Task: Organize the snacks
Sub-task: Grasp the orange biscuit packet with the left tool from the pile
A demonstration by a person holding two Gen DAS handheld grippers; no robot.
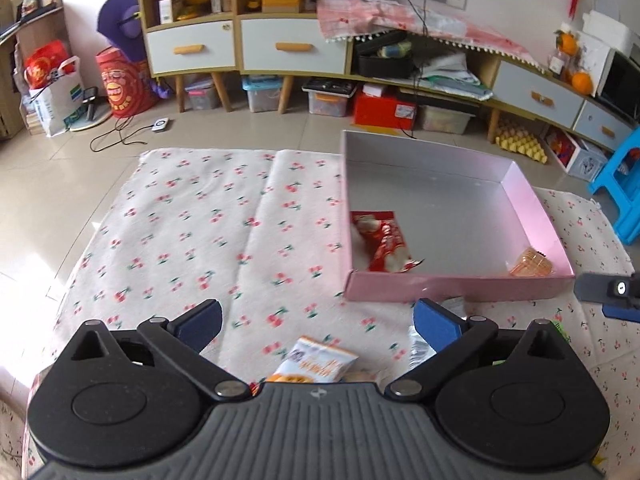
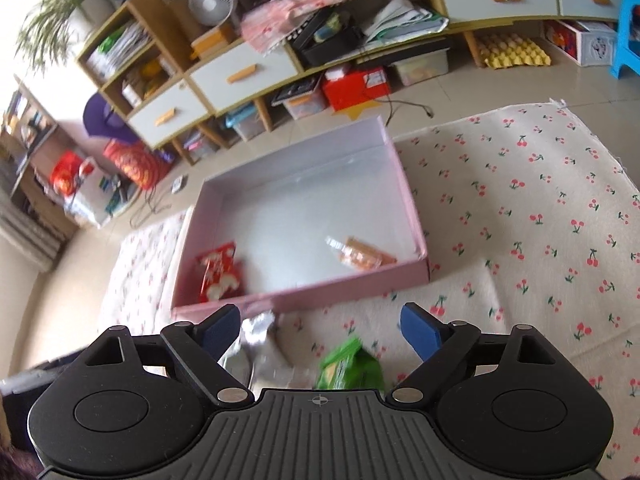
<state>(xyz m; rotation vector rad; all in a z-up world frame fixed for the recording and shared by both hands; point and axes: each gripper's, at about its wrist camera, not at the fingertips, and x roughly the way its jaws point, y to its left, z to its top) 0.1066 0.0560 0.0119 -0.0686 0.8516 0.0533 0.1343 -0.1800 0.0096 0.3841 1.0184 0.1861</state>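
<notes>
A shallow pink box stands on a cherry-print cloth. Inside it lie a red snack packet and an orange wafer packet. My left gripper is open over the cloth in front of the box, nothing between its blue pads. Below it lies a white-and-orange snack packet, and a silver packet lies by the right finger. My right gripper is open too, above a green packet and a silver packet. Its tip shows at the left wrist view's right edge.
The cloth covers a low surface with tiled floor beyond. Cabinets with white drawers, storage bins and a red box line the far wall. A blue stool stands at the right.
</notes>
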